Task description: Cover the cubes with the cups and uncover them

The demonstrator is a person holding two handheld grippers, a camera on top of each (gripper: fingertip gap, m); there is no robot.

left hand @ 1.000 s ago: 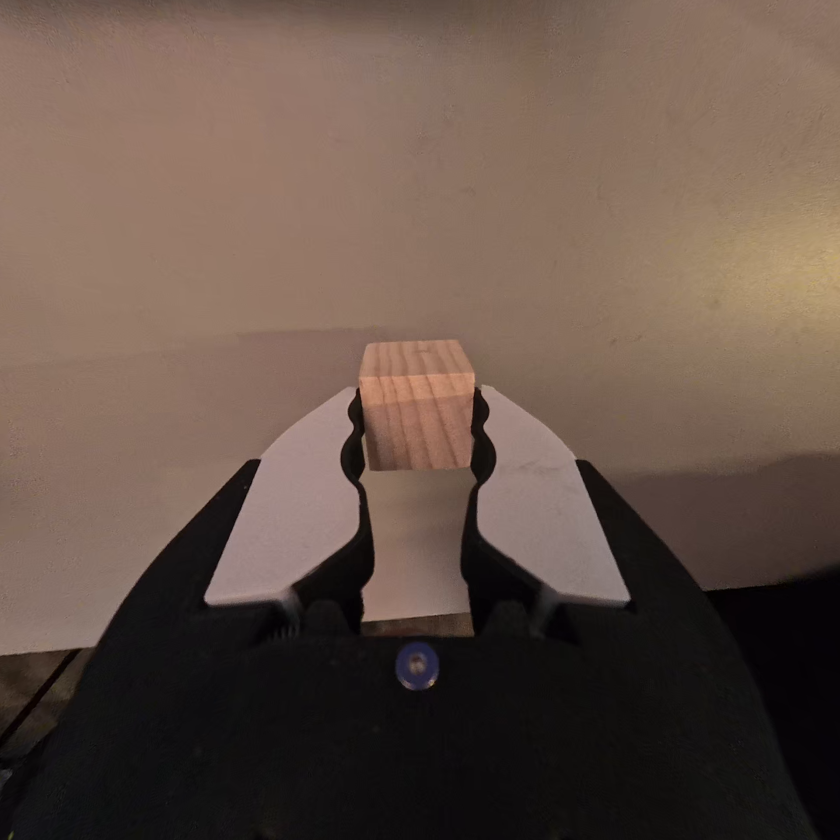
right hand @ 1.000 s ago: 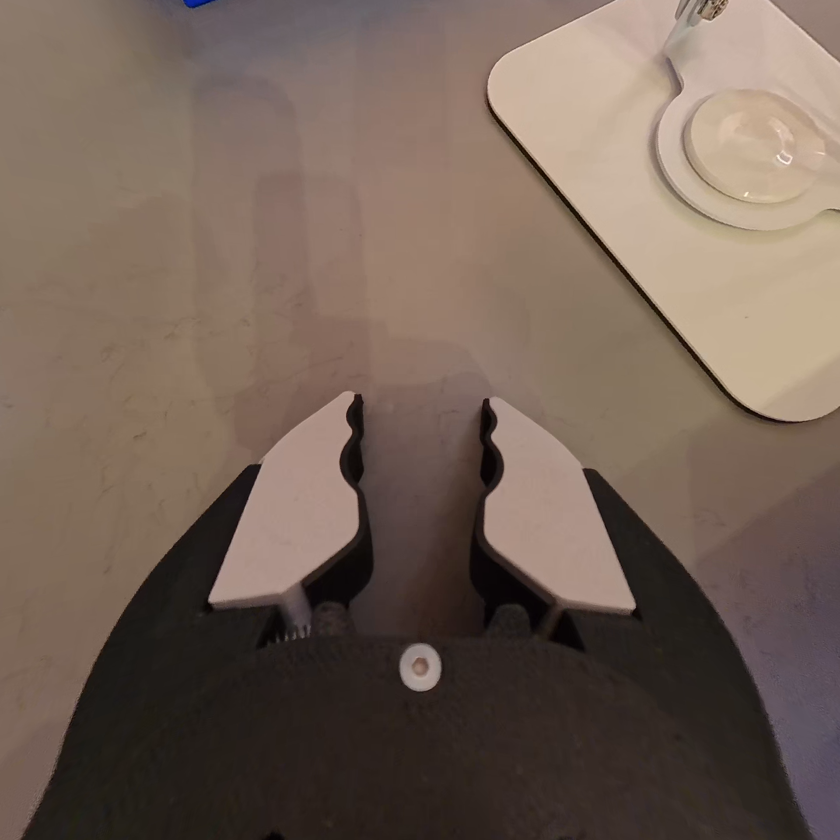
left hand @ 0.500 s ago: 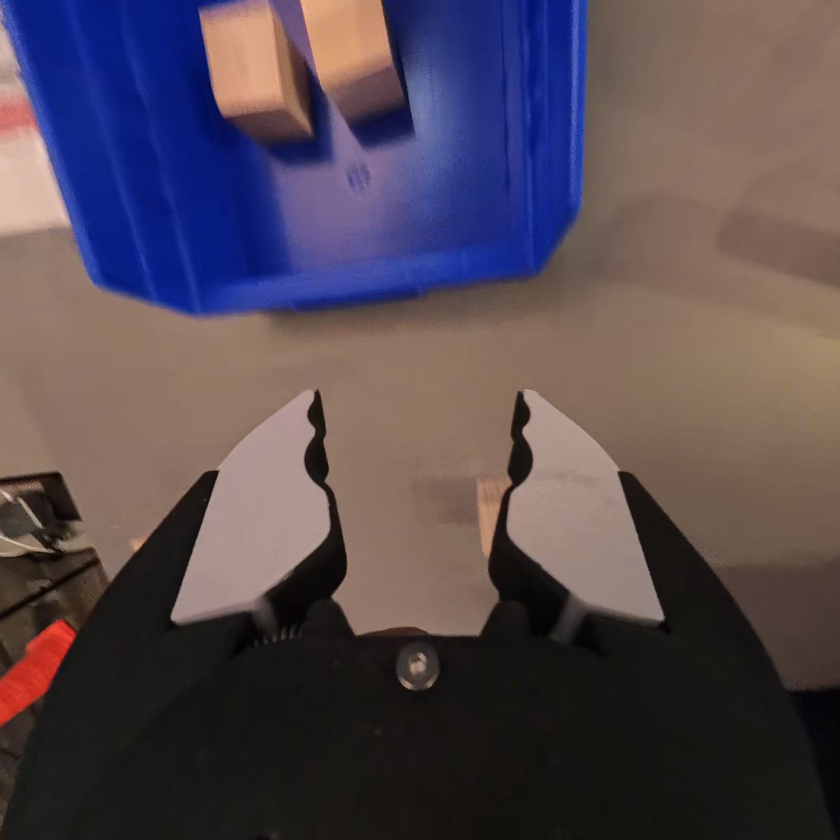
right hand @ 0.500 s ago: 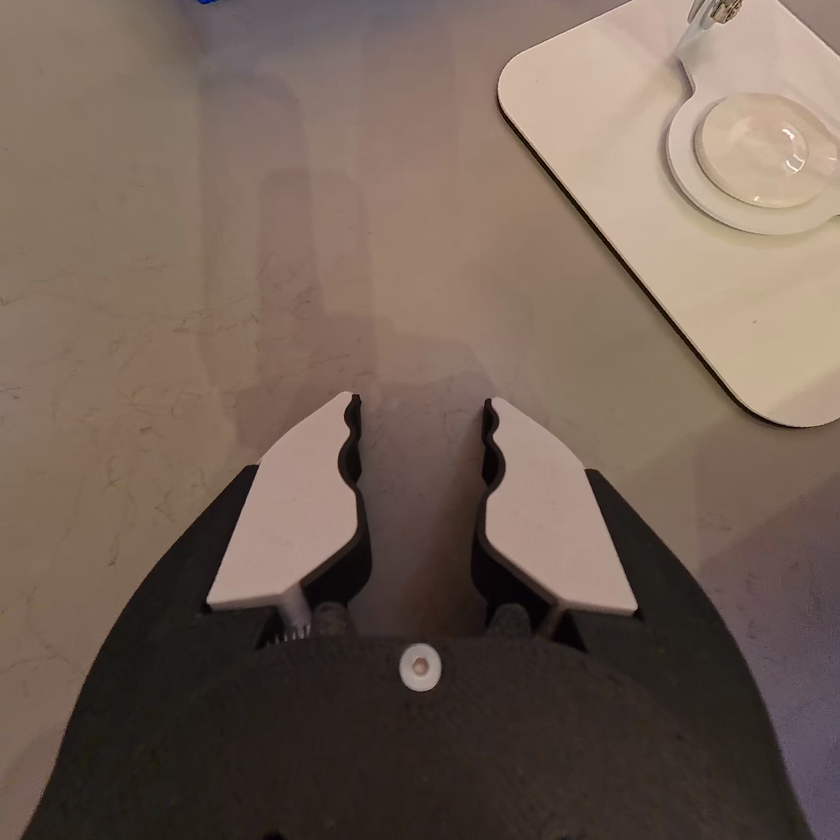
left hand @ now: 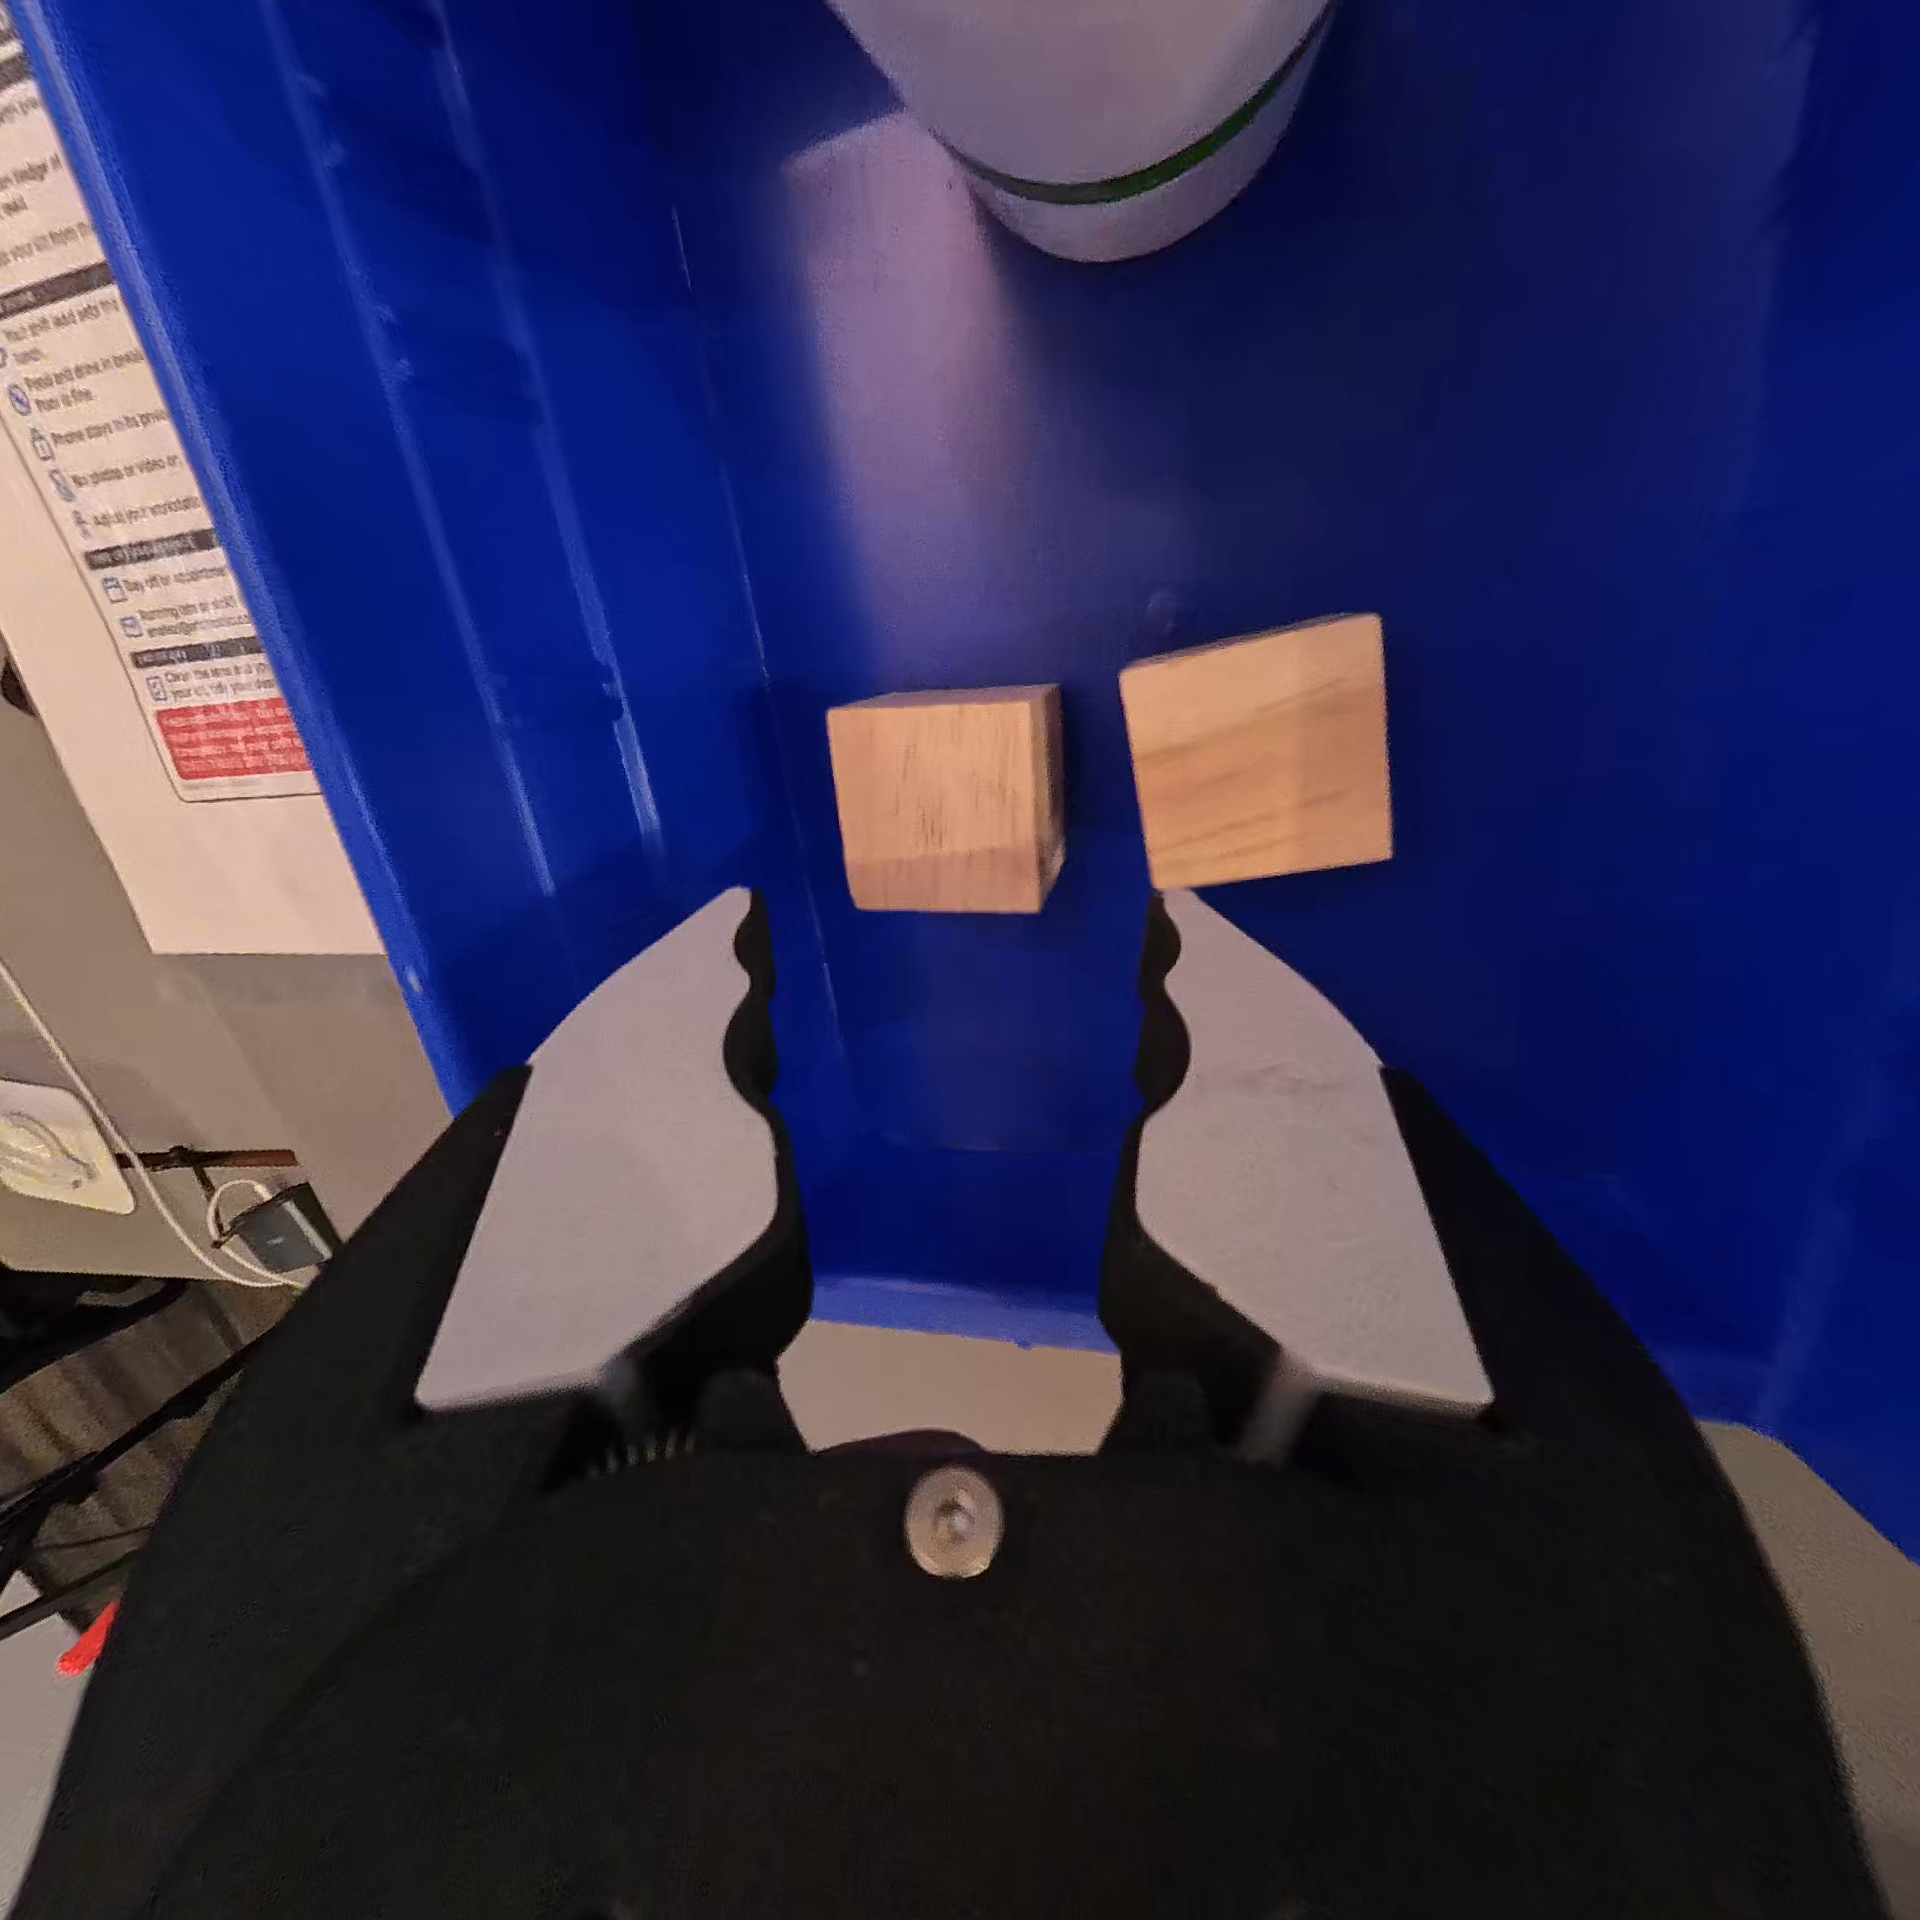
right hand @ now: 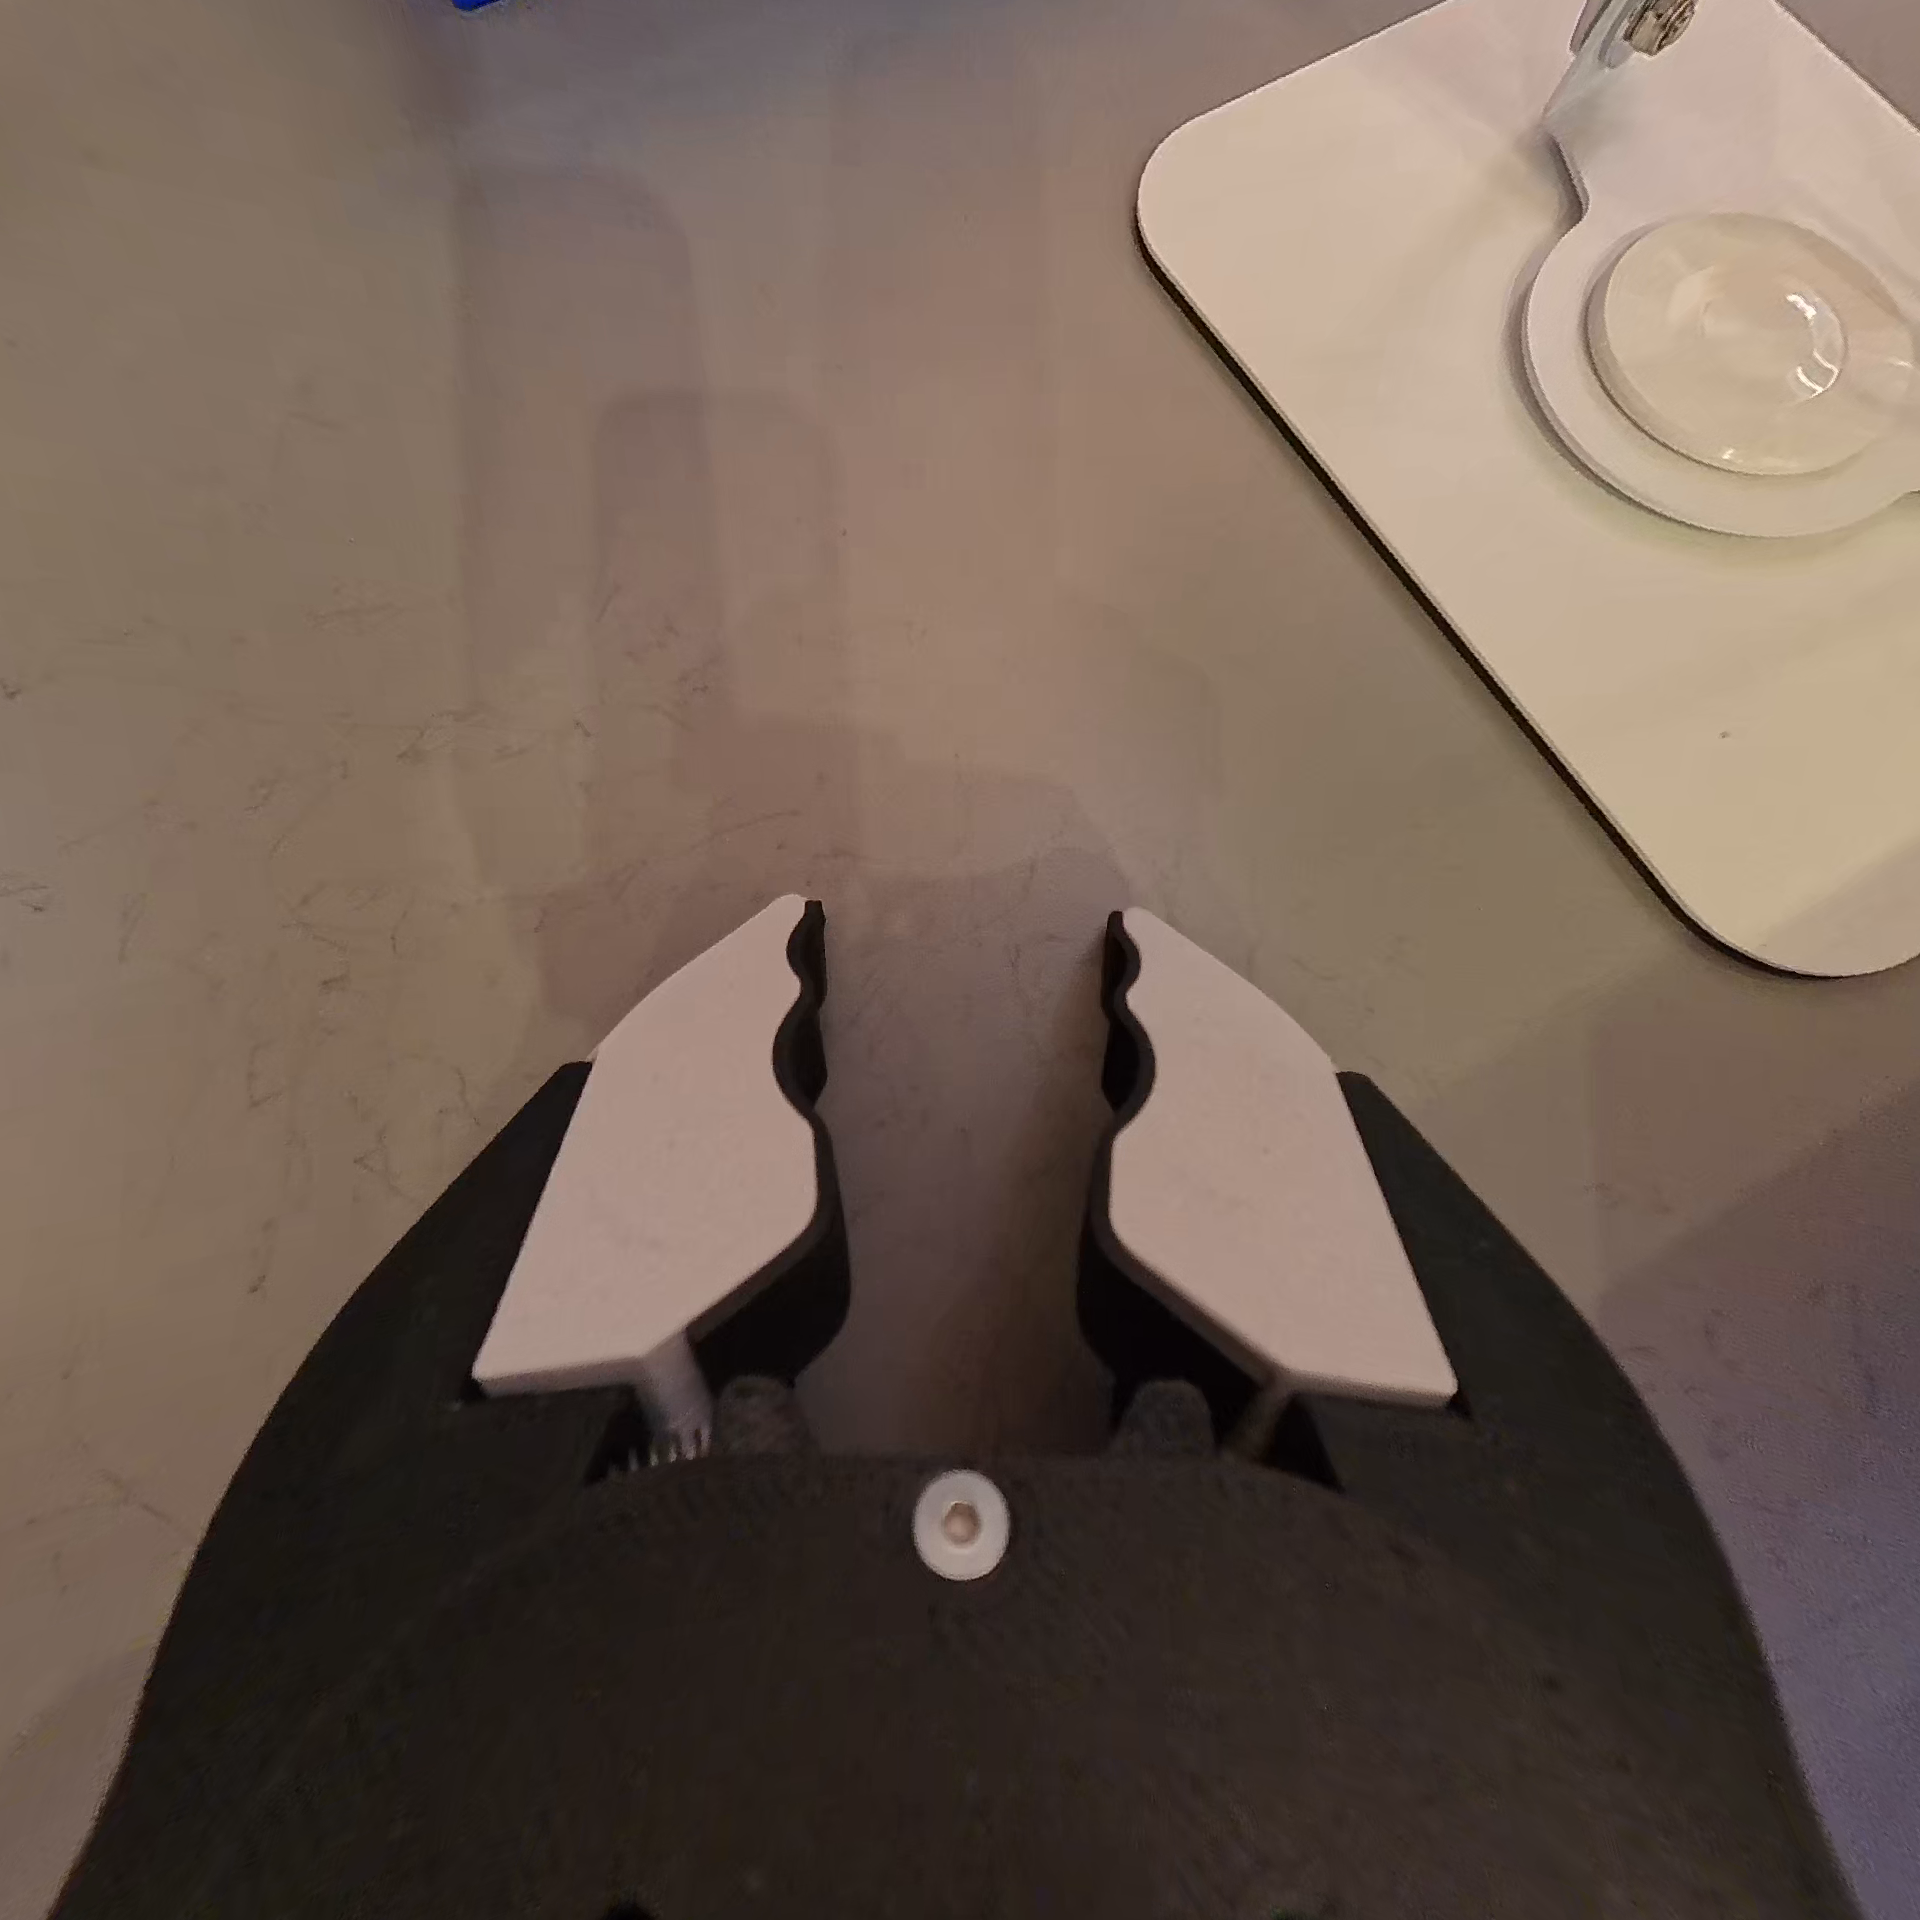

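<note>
In the left wrist view, two wooden cubes lie side by side on the floor of a blue bin (left hand: 1558, 520): the left cube (left hand: 943, 798) and the right cube (left hand: 1259, 750). A white cup with a green band (left hand: 1112, 125) lies at the bin's far end. My left gripper (left hand: 951, 906) is open and empty, over the bin's near end, its tips just short of the cubes. My right gripper (right hand: 964, 914) is open and empty above the bare grey table (right hand: 416, 520).
A white board (right hand: 1455, 499) with a round clear suction-cup mount (right hand: 1725, 364) lies right of the right gripper. A white printed sheet (left hand: 135, 520) lies left of the bin. Cables and a small device (left hand: 260, 1231) sit past the table's left edge.
My left gripper held a wooden cube a second ago, then let it go and opened. It has moved forward over the blue bin. The right gripper has drifted slightly.
</note>
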